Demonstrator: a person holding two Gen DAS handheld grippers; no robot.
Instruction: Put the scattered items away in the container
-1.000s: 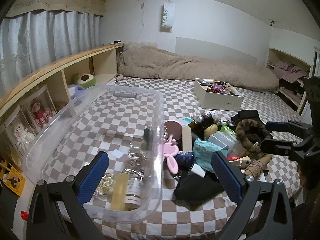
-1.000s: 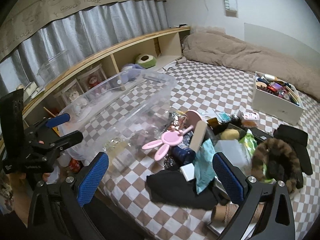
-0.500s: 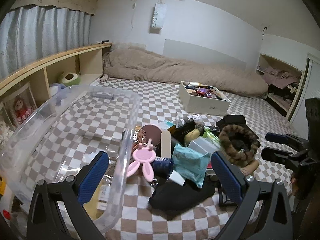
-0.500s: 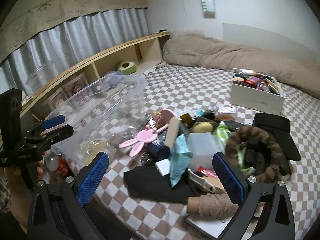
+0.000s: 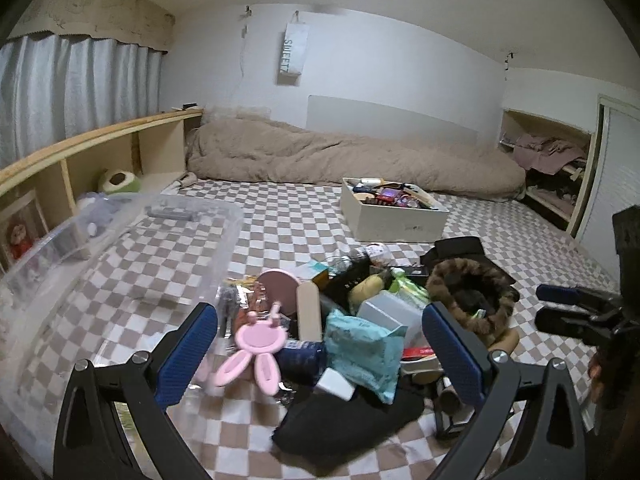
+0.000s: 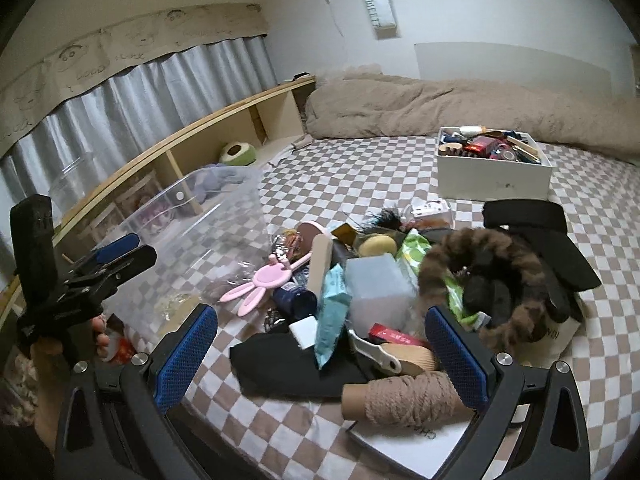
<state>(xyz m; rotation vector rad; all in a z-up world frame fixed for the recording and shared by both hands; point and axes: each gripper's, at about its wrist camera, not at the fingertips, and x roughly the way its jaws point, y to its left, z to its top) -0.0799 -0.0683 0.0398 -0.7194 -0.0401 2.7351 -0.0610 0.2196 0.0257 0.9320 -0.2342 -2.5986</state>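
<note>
Covering the bed, a brown-and-white checkered sheet [image 5: 288, 224] carries a clear plastic storage bin [image 5: 120, 232] left of a heaped pile with a pink bunny-eared mirror [image 5: 256, 344]. Left gripper [image 5: 320, 356] and right gripper [image 6: 320, 352] hover spread wide, empty.

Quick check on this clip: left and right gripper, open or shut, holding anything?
Left gripper: open, empty, aimed at the pile near the pink bunny mirror.
Right gripper: open, empty, above the twine spool.
</note>
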